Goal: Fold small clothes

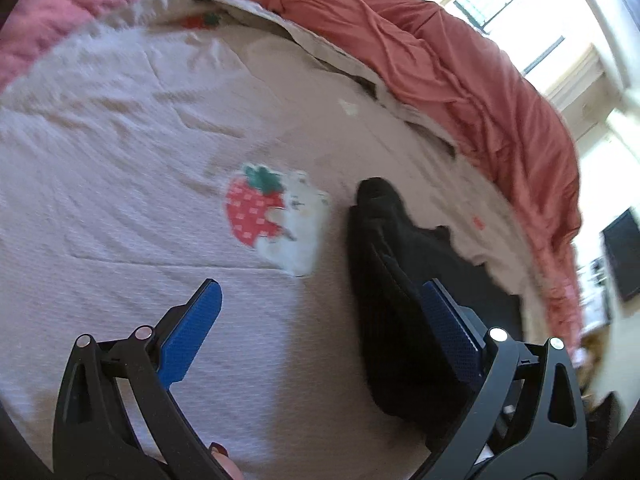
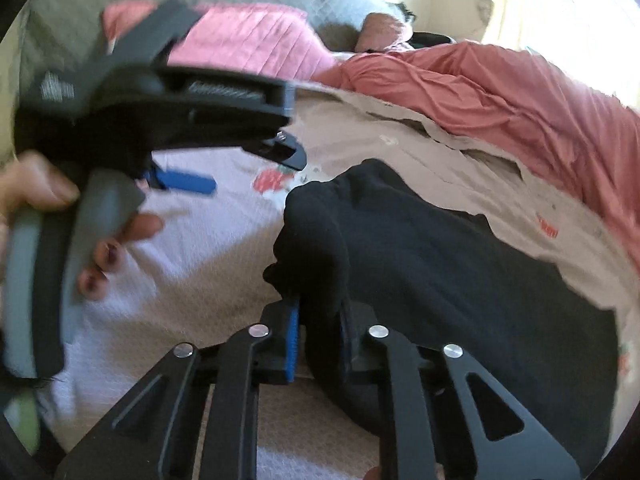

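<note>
— Gripping what? The right hand-held gripper [image 2: 318, 344] is clamped on the black cloth [image 2: 440, 264] lying on the bed [image 2: 180, 264].
— Left hand-held gripper [image 1: 324, 320] stands apart; pinch another corner, then fold evenly.

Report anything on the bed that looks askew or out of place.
The black garment lies rumpled and crooked on the strawberry-print sheet, one corner bunched up in the right gripper, whose jaws are shut on it. The coral blanket is heaped along the far edge. Nothing looks damaged or spilled.
</note>
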The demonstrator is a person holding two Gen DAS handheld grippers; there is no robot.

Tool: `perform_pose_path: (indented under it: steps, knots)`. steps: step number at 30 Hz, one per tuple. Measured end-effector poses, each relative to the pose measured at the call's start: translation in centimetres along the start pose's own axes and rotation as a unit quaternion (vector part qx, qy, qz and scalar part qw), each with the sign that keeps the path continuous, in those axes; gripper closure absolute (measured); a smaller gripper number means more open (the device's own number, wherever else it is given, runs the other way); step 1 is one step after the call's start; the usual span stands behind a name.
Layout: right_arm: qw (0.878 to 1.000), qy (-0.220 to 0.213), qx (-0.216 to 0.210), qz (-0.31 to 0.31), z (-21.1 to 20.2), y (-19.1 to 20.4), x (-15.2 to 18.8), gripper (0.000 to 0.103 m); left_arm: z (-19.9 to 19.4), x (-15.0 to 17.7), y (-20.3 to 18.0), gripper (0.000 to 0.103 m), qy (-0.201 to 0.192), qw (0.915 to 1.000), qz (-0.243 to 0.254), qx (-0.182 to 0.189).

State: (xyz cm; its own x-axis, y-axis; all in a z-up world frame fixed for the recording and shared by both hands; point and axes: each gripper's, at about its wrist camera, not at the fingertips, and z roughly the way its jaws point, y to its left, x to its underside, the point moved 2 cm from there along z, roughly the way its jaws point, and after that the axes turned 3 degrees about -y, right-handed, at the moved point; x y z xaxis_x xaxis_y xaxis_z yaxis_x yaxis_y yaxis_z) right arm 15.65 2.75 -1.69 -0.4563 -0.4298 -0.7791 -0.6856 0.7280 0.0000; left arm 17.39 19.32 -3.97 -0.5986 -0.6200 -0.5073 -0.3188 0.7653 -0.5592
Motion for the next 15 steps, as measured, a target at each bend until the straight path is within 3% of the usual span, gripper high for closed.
perform_pose_path:
  steps: [6,13,14,15]
  knots:
    - [0.999,-0.015,-0.024,0.025,-1.0,-1.0,0.1,0.091,2.6,0.1,-0.8,0.010,0.046,0.9914,-0.073,0.098]
    - [0.999,-0.014,-0.037,0.036,-1.0,-0.8,0.6,0.091,6.1,0.9,-2.4,0.010,0.097,0.9845,-0.079,0.123]
    - [0.999,-0.014,-0.038,0.036,-1.0,-0.8,0.6,0.091,6.3,0.8,-2.6,0.014,0.099,0.9850,-0.075,0.119]
    - [0.999,-0.015,-0.039,0.036,-1.0,-0.9,0.6,0.091,6.6,0.9,-2.8,0.026,0.103,0.9853,-0.071,0.117]
